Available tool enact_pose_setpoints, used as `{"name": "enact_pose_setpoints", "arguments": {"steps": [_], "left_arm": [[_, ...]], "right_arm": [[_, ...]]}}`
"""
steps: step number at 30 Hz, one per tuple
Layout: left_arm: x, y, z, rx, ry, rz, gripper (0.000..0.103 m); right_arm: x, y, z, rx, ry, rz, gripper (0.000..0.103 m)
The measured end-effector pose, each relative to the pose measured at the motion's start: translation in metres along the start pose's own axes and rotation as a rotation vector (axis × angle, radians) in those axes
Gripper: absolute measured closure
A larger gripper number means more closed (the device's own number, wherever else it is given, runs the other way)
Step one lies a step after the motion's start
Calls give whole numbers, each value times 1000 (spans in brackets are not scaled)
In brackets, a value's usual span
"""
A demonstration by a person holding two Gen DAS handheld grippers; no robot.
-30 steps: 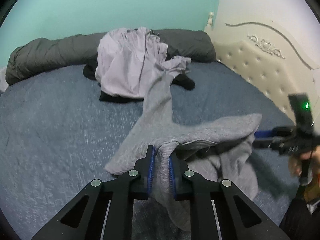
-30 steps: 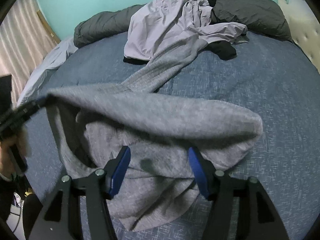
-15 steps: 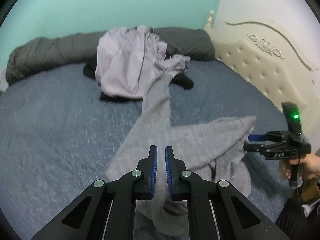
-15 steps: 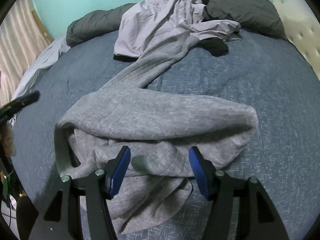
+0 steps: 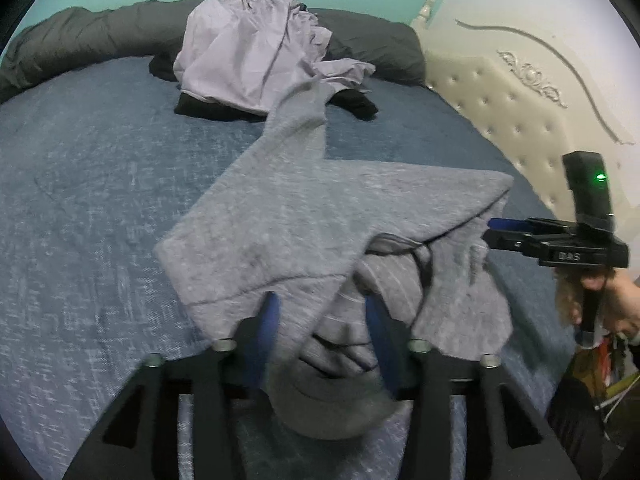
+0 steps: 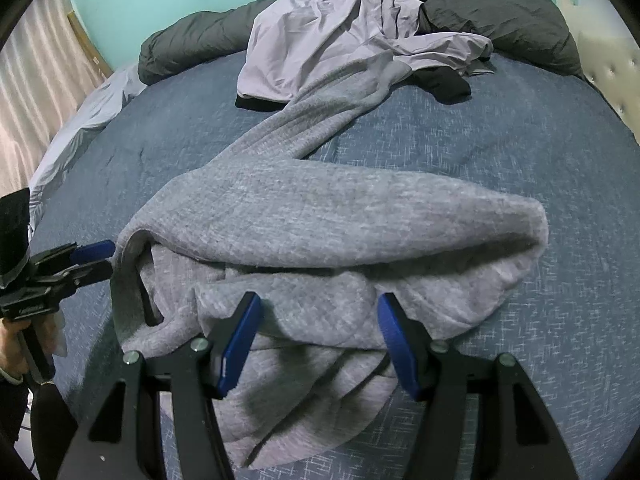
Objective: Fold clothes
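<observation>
Grey knit fabric filled the middle of both views: the grey sweater lay heaped on the blue bedspread, one broad fold doubled over the crumpled body and one long sleeve trailing away toward the far end of the bed. There the sleeve ran up against a lilac garment, rumpled over something black and resting against a dark grey rolled duvet.

We saw our left gripper low over the near edge of the sweater, its jaws opening, blue pads standing apart with loose cloth lying between them and neither pad pressing on it. From the right wrist view it showed at the left border, a hand around its handle, its tips just beside the sweater's left edge.

Our right gripper hung over the near part of the heap with its jaws held wide; grey fabric lay below and between the pads, but nothing was pinched. In the left wrist view it appeared side-on at the right, near the fold's corner, with a green light on its body and a hand below it. A cream tufted headboard stood behind.
</observation>
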State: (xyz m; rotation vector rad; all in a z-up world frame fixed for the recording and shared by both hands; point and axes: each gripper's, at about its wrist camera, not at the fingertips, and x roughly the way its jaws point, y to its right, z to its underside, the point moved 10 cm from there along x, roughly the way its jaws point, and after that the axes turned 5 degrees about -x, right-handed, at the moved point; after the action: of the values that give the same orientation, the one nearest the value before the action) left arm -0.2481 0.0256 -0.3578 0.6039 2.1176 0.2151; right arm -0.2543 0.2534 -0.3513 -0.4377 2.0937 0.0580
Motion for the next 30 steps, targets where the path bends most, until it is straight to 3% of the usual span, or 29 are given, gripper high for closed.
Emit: {"name": "enact_pose_setpoints", "arguments": {"steps": [6, 7, 8, 9, 10, 18, 19, 23, 30], "left_arm": [[12, -2, 2, 16, -23, -37, 53], [15, -2, 2, 18, -27, -39, 57], [18, -2, 2, 20, -30, -40, 63], [20, -3, 2, 22, -33, -42, 82], [21, -5, 1, 24, -32, -49, 91], [11, -11, -19, 7, 7, -60, 97], [9, -11, -22, 3, 12, -61, 97], [-2, -9, -35, 12, 29, -71, 97], [-32, -6, -62, 7, 83, -73, 97]], "right_arm": [[4, -2, 4, 3, -9, 3, 41], [4, -2, 4, 5, -9, 2, 41], [4, -2, 5, 5, -10, 2, 41], [5, -3, 5, 5, -12, 1, 41], [6, -3, 6, 4, -15, 1, 41], [16, -11, 10, -19, -37, -8, 42], [17, -12, 10, -26, -41, -11, 45], [16, -15, 11, -53, -50, -7, 94], [-36, -12, -17, -77, 79, 24, 97]]}}
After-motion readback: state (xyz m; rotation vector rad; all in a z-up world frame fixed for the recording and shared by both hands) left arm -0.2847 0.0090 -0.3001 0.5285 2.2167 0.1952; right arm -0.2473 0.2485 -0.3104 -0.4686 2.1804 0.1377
